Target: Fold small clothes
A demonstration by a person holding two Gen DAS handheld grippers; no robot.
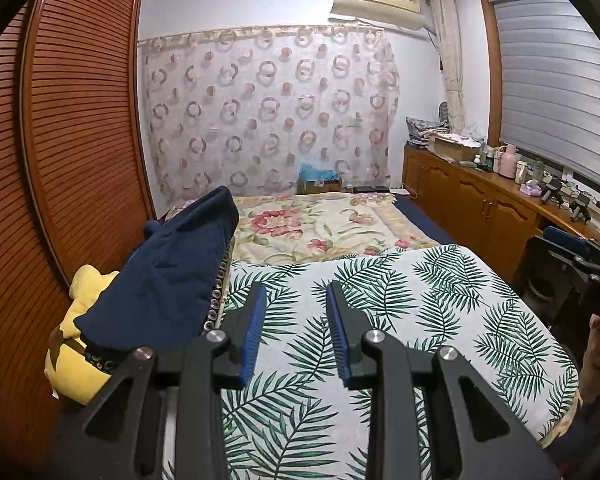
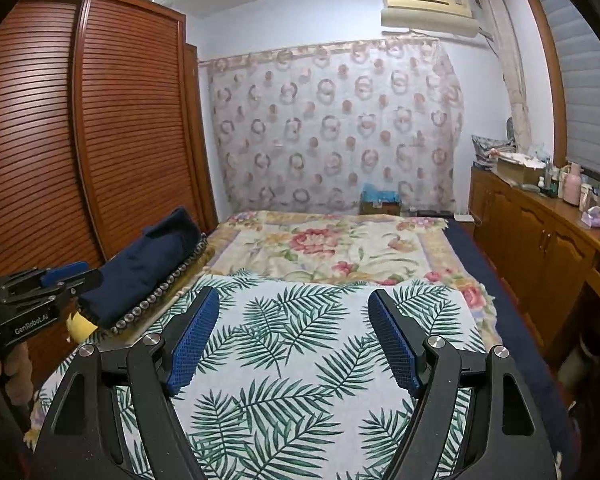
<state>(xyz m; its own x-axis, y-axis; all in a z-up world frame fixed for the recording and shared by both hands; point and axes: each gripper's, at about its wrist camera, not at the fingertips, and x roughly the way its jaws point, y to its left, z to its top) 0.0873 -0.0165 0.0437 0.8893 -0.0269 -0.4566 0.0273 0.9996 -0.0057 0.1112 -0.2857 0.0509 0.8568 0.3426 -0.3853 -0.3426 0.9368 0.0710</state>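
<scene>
A navy blue garment (image 1: 168, 268) lies bunched on the bed's left side, over a beaded mat edge (image 1: 220, 280); it also appears in the right wrist view (image 2: 148, 264). My left gripper (image 1: 296, 292) hovers over the palm-leaf cloth (image 1: 400, 312), just right of the garment, open a little with nothing between its blue pads. It shows from the side in the right wrist view (image 2: 84, 274). My right gripper (image 2: 293, 296) is wide open above the same leaf cloth (image 2: 300, 340), holding nothing. It is at the right edge of the left wrist view (image 1: 580, 254).
A yellow plush toy (image 1: 76, 344) sits under the garment's near end. A floral blanket (image 2: 332, 244) covers the far bed. A slatted wooden wardrobe (image 2: 120, 140) lines the left; a cluttered wooden cabinet (image 1: 480, 200) runs along the right. A person's hand (image 1: 596, 344) grips the right handle.
</scene>
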